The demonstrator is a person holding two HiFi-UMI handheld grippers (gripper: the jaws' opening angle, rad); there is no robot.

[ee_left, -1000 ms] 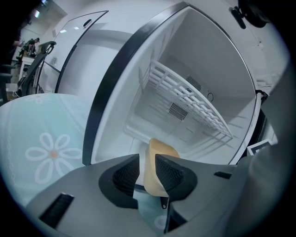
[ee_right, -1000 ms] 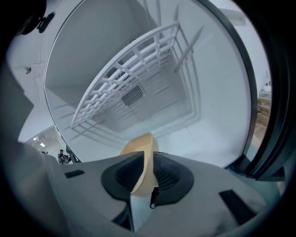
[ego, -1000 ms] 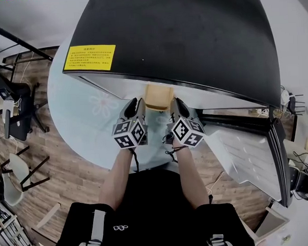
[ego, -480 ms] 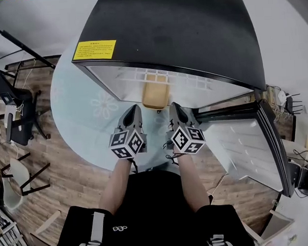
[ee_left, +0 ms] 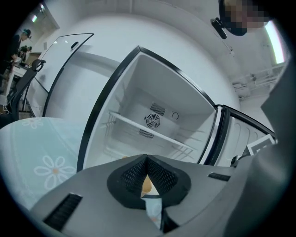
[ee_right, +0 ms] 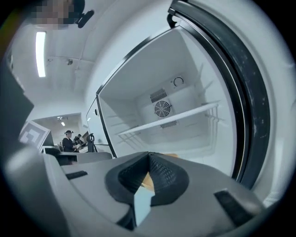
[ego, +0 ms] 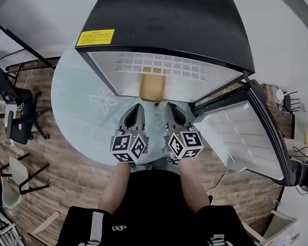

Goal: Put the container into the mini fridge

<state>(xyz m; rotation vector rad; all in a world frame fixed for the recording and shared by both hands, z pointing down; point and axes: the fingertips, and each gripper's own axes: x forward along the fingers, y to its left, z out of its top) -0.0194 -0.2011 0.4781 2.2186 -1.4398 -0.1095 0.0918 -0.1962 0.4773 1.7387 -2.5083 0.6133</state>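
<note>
**Container sits inside the mini fridge, both tools closed and empty**

The tan container [ego: 152, 87] lies on the floor of the mini fridge [ego: 170, 22], under the white wire shelf [ego: 161, 66] and close to the front opening, with its long axis running front to back. The fridge stands on a round bench [ego: 87, 107] covered in a pale blue flowered cloth. Its door [ego: 241, 136] hangs wide open to the right.

The left tool [ego: 135, 107] and the right tool [ego: 169, 106] hover side by side over the bench, just in front of the opening and apart from the container. Each gripper view shows the ribbed pads pressed together with nothing pinched between them.

Judging by where it lies, the placing step looks done. What remains is probably to close the door.

The container looks like a small, stiff-walled rectangular box, likely light and possibly smooth-sided. Its material and any contents cannot be made out. If it needs nudging deeper or re-gripping, the two long side walls look like the safest hold, one tool on each, kept level. A pinch on the near short rim could tip it, and hard squeezing could make smooth walls slip.
</note>
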